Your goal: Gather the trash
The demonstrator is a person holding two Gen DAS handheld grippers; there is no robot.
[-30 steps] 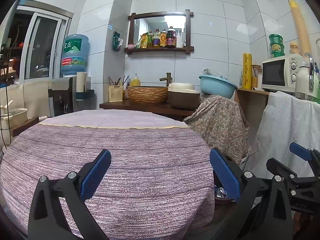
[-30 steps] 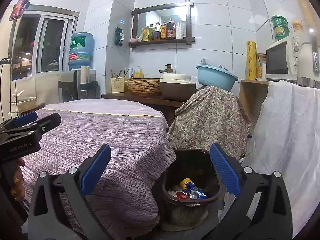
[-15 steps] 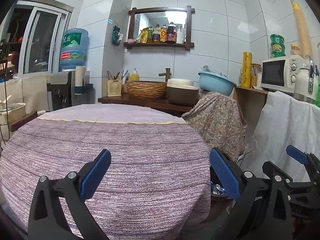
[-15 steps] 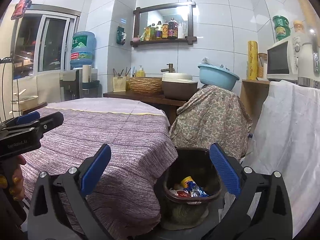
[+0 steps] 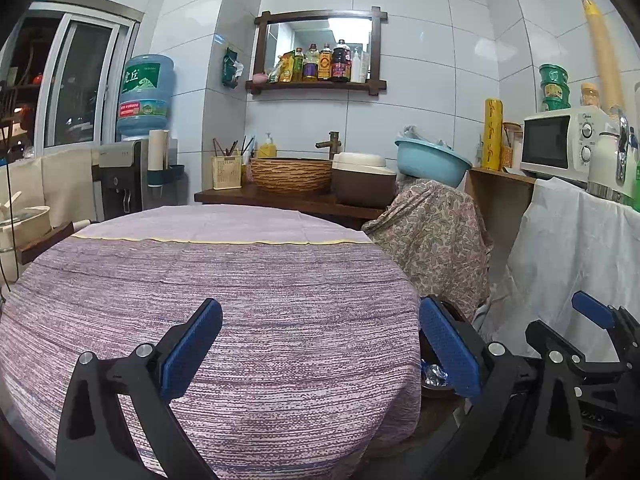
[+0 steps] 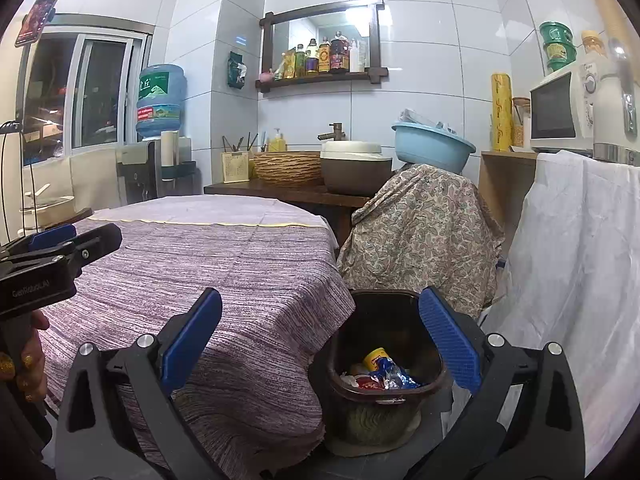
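A dark brown trash bin (image 6: 384, 392) stands on the floor beside the round table (image 6: 224, 256). It holds several colourful wrappers (image 6: 380, 372). My right gripper (image 6: 320, 336) is open and empty, held above the bin's near side and the table edge. My left gripper (image 5: 320, 348) is open and empty over the near part of the purple tablecloth (image 5: 224, 288). Only a sliver of the bin (image 5: 434, 380) shows in the left wrist view, behind the right finger. The right gripper also shows there at the lower right (image 5: 584, 332), and the left gripper shows in the right wrist view at the far left (image 6: 60, 244).
A chair draped in paisley cloth (image 6: 420, 236) stands behind the bin. A white cloth (image 6: 572, 272) hangs at the right under a microwave (image 6: 560, 112). A counter at the back holds a wicker basket (image 6: 288, 166), a pot and a blue basin (image 6: 432, 148). A water dispenser (image 6: 160, 120) stands at the left.
Both views have shifted slightly, as both grippers rose and drew back a little. Both grippers stay open and empty.
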